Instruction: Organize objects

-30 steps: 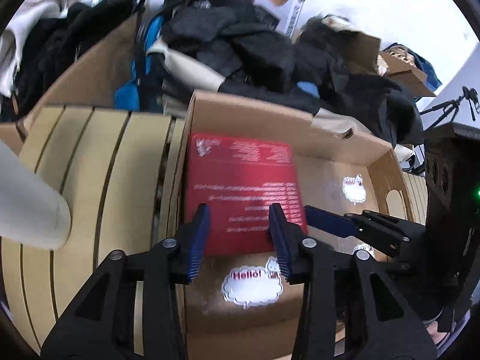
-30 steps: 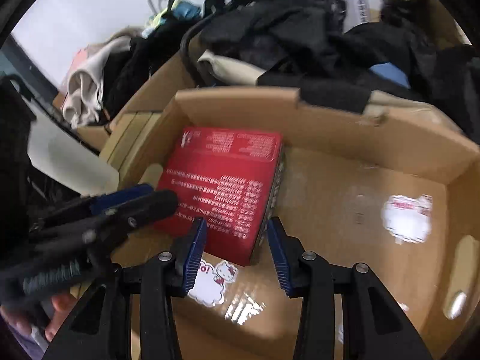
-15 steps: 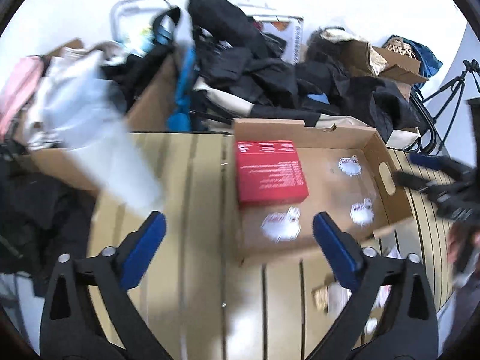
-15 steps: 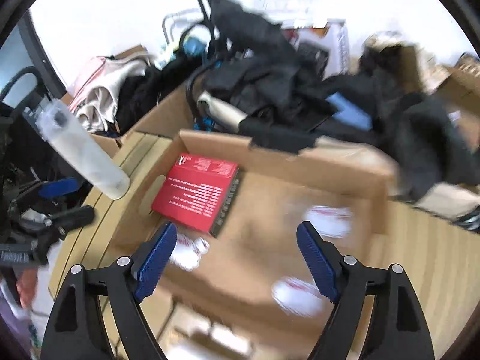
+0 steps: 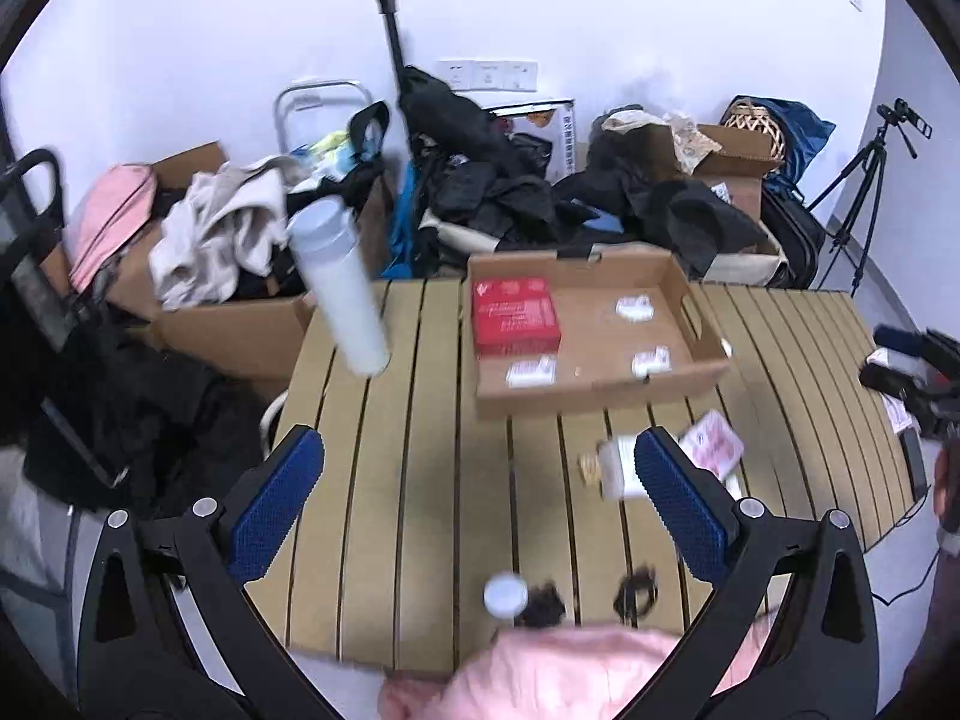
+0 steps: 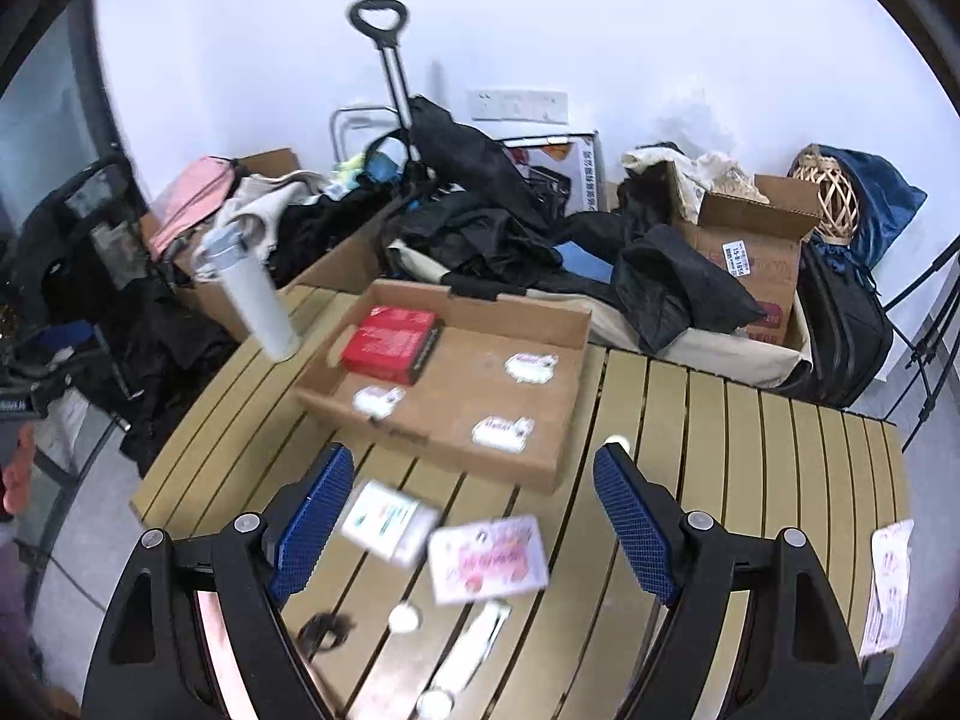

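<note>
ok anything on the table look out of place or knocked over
Yes: the white tumbler at the table's far left corner leans sharply instead of standing straight. Loose packets, the pink one and the white one, lie askew outside the cardboard tray; only the red box sits inside.

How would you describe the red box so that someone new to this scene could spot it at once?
Find the slatted wooden table, then the shallow open cardboard tray lying on it. The red box lies flat in the tray's far left corner. It is the only solid red thing in the tray; the rest are small white stickers on the tray floor.
</note>
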Tool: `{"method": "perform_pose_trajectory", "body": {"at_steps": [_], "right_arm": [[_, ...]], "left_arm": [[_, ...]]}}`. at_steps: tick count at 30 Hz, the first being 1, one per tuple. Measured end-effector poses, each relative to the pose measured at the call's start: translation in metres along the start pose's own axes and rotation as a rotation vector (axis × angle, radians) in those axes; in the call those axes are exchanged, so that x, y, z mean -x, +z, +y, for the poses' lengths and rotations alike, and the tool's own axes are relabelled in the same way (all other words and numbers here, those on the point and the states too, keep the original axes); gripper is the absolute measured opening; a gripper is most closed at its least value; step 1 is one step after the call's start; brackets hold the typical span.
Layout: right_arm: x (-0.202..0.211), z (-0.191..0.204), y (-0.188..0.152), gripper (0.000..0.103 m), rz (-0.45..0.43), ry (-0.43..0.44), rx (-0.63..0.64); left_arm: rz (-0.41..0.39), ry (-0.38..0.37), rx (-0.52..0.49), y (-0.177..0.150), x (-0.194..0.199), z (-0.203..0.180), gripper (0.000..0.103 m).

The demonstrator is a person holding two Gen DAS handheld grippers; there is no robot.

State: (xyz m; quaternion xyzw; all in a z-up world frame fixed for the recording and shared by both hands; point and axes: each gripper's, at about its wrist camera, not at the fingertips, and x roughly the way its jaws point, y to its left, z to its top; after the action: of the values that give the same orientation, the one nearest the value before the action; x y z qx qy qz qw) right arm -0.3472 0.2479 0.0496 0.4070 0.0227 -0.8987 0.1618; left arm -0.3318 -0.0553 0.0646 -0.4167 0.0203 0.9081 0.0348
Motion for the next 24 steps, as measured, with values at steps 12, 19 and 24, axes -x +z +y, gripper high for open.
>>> {"method": "perform_pose_trajectory", "body": {"at_steps": [12, 19, 24], "right_arm": [[0.026, 0.047, -0.196, 0.085, 0.082, 0.106, -0.023], [0.011, 0.037, -0.201, 0.085, 0.062, 0.073, -0.097], [-0.014, 0.045, -0.205, 0.085, 0.076, 0.066, -0.098]], "left_arm": [[-0.035, 0.008, -0.018, -0.193, 0.056, -0.046, 0.103], [-0.104, -0.070, 0.055, -0.166, 0.038, -0.046, 0.103], [-0.191, -0.098, 0.061, -0.122, -0.020, -0.077, 0.103]]}}
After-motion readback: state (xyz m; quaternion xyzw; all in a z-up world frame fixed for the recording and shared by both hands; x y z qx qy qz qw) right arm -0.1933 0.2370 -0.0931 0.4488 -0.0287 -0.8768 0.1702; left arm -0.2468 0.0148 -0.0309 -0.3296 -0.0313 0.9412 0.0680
